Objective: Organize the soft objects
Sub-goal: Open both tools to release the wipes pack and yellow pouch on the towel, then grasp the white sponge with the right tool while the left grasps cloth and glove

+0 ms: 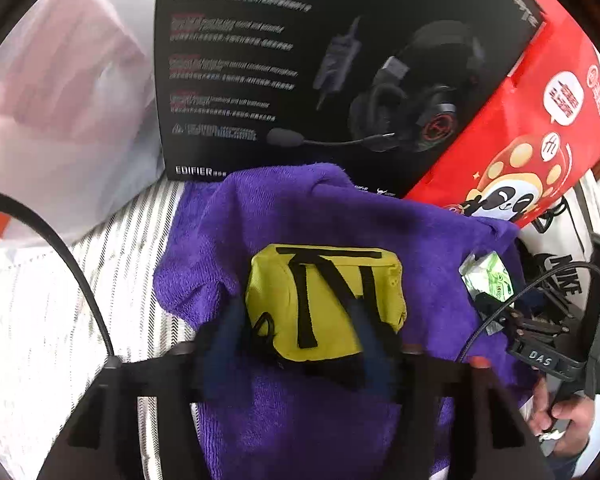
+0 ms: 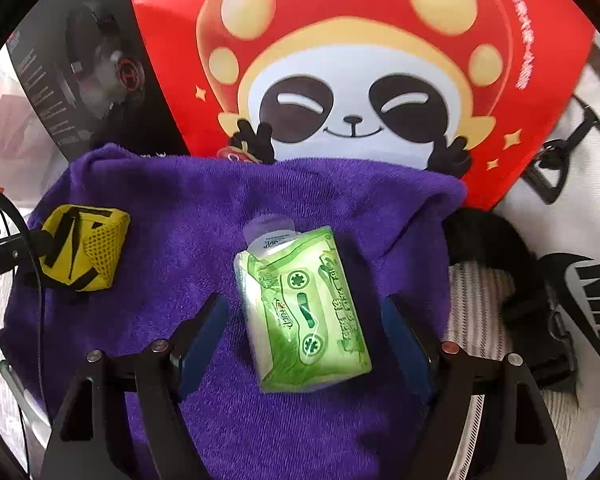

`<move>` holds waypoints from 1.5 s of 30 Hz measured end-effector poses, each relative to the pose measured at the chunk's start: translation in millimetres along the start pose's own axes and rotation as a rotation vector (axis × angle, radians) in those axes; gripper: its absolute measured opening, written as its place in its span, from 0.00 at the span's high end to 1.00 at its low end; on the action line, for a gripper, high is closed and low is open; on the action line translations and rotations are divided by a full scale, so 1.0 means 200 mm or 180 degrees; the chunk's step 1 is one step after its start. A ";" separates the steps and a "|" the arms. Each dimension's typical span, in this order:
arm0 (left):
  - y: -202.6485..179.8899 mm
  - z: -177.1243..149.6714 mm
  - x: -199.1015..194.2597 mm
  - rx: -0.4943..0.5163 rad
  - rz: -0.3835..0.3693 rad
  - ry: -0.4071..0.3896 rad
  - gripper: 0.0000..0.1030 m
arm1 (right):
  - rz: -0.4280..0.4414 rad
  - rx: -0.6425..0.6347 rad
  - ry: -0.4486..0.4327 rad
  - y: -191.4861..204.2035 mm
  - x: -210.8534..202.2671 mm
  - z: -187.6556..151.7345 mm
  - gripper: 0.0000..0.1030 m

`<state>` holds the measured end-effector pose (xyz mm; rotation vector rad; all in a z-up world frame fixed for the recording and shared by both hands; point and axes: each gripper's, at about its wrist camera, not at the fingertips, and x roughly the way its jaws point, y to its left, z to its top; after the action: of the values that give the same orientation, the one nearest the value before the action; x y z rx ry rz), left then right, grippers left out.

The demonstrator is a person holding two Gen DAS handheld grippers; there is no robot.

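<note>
I am viewing the purple towel (image 2: 228, 208), a plush cloth lying spread and rumpled, its far edge resting against upright packaging. The yellow pouch (image 1: 324, 300), mesh-sided with black straps, is sitting on the towel toward its left part. The green tissue pack (image 2: 304, 312), glossy and printed, is lying flat on the towel toward its right, angled slightly, well apart from the pouch.

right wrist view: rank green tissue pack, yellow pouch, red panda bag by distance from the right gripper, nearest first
1. green tissue pack, lying on the purple towel between the open fingers of the right gripper.
2. yellow pouch, off to the left on the towel.
3. red panda bag, upright behind the towel.
</note>
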<state>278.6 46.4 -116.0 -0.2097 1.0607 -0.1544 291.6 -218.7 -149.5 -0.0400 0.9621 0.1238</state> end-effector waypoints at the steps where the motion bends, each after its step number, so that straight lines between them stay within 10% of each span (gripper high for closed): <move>1: -0.01 0.00 -0.01 0.0028 0.0037 -0.0018 0.37 | -0.0011 -0.0018 -0.0024 0.01 -0.03 0.00 0.23; 10: -0.11 0.01 -0.18 0.0207 0.0070 -0.0208 0.34 | -0.0096 -0.0138 -0.0319 0.09 -0.40 -0.05 0.19; 17: -0.24 -0.03 -0.35 0.0374 0.0021 -0.0346 0.33 | 0.0072 -0.0165 -0.0514 0.11 -0.70 -0.40 0.11; 29: -0.40 -0.27 -0.69 0.0692 -0.0038 -0.0571 0.22 | 0.0291 -0.0387 -0.0430 0.10 -0.72 -0.96 0.10; 40: -0.18 -0.56 -0.74 0.0501 0.0235 -0.0322 0.22 | 0.0625 -0.0305 -0.0433 0.10 -0.56 -0.96 0.10; 45: -0.03 -0.71 -0.62 0.0224 0.0250 -0.0101 0.22 | 0.0717 -0.0295 -0.0477 0.11 -0.58 -0.99 0.27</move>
<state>93.7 54.4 -76.7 -0.1064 1.0285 -0.1171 61.9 -223.8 -167.6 -0.0073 0.8084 0.3744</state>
